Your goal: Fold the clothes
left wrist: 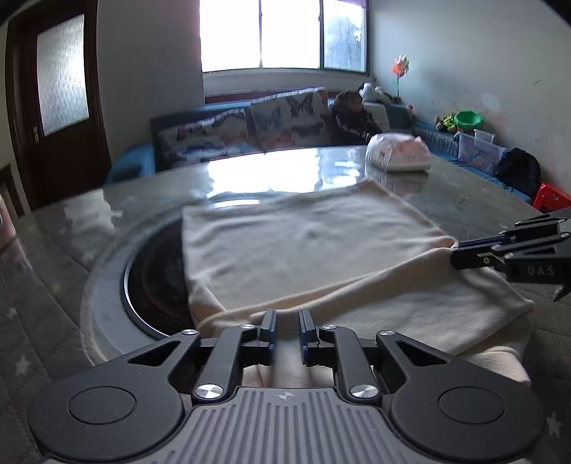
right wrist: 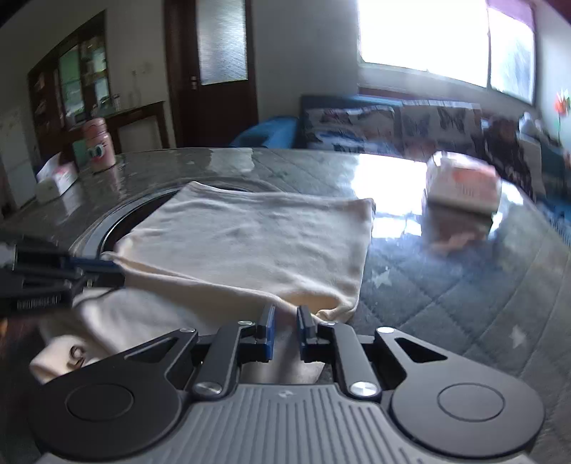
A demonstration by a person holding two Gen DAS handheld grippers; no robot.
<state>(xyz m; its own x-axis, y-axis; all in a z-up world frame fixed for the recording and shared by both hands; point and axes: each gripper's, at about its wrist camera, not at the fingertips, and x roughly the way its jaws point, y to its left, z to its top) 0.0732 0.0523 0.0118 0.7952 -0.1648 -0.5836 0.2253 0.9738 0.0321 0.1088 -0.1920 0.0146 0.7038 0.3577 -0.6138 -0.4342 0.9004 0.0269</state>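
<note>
A cream, soft knit garment (left wrist: 310,246) lies partly folded on the glossy grey marble counter (left wrist: 460,200), near its front edge. The left claw (left wrist: 286,330) and right claw (right wrist: 285,326) each apparently pinch its raised near fold between narrowly parted fingers.

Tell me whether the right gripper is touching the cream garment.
Touching. In the left wrist view the right gripper pinches the cream garment at its folded edge, the cloth pulled taut to its tips.

— Where's the light from?
— A window (left wrist: 283,34) above a blue sofa (left wrist: 221,117) with butterfly cushions (left wrist: 285,117).
— And left?
— A dark door (left wrist: 57,89), frosted pane; shelves (right wrist: 71,78) beyond.
</note>
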